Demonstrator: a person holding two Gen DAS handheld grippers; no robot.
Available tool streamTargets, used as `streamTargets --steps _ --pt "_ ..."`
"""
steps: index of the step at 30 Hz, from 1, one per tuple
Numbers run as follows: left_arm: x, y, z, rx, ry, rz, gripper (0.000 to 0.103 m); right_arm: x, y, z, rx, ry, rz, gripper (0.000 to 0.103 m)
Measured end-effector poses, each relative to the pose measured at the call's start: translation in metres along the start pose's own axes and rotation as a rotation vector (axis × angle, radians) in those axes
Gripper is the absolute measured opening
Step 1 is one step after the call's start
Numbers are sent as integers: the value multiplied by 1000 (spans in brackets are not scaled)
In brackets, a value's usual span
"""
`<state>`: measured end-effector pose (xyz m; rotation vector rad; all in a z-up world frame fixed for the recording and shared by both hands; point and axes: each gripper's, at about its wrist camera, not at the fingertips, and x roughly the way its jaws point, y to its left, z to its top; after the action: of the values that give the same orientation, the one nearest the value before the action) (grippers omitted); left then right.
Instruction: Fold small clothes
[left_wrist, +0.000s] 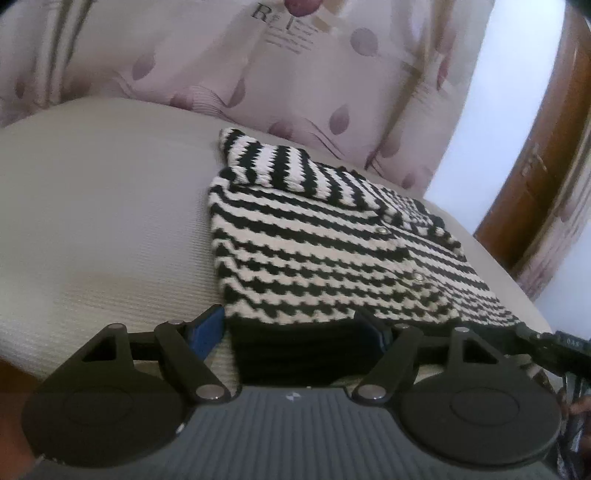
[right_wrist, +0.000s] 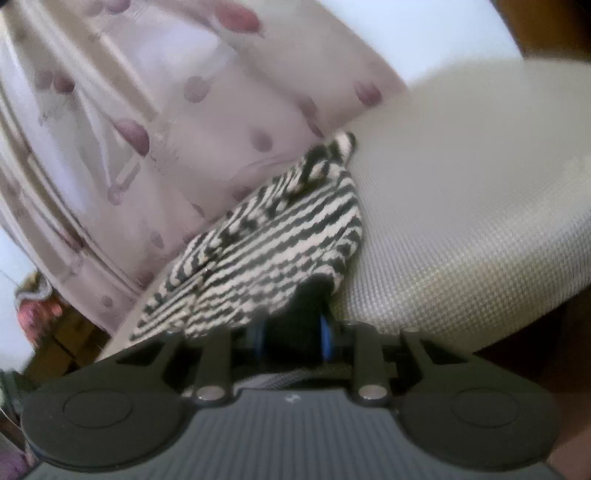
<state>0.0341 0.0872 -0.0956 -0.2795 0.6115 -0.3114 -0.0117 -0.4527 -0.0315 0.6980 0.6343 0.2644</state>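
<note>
So the striped knit cardigan is lying flat on the pale cushion, one sleeve already folded over its far end, patterned curtain behind it. The left gripper straddles the near black hem with its jaws still fairly wide, not pinching yet as far as I can see. The right gripper has narrowed onto the other near corner (looks clamped, though it's blurry). The garment runs straight away from both grippers, so I'd guess the fold goes near edge to far.
</note>
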Motion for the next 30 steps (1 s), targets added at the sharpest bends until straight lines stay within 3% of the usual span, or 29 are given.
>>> streamTargets --steps 4,18,30 --pt "5 -11 -2 61 4 49 66 2 -1 1 21 -4 0 26" --pt "11 -20 -4 133 5 101 66 9 4 -2 -4 -28 -32 26" --pt "10 -20 -6 153 -1 103 66 9 8 -3 -19 -33 -52 27"
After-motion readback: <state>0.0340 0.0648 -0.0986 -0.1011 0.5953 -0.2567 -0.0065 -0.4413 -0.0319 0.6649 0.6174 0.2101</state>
